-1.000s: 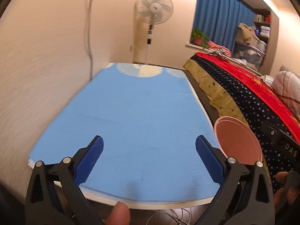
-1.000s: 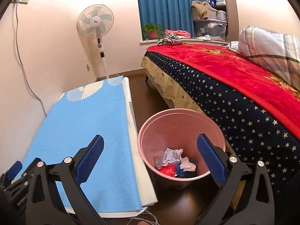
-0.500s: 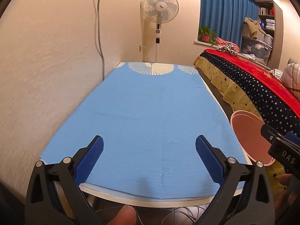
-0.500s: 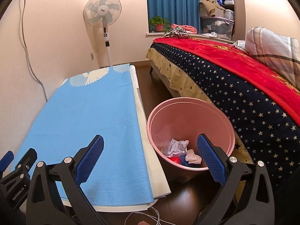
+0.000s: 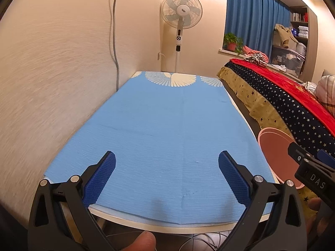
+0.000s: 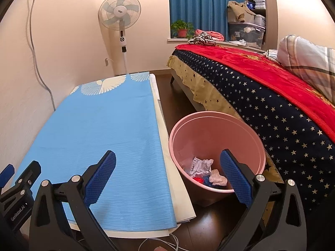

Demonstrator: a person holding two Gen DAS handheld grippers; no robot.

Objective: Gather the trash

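Your left tongs (image 5: 166,177) hang spread wide and empty over the blue-covered surface (image 5: 167,125). Your right tongs (image 6: 167,176) gape empty too. The crumpled trash (image 6: 206,170) lies inside the pink bin (image 6: 247,133), between surface and bed (image 6: 282,104).

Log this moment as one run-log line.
left gripper: open, empty, over blue table cover | right gripper: open, empty | pink bin: on floor beside table, crumpled trash inside | table: no trash seen
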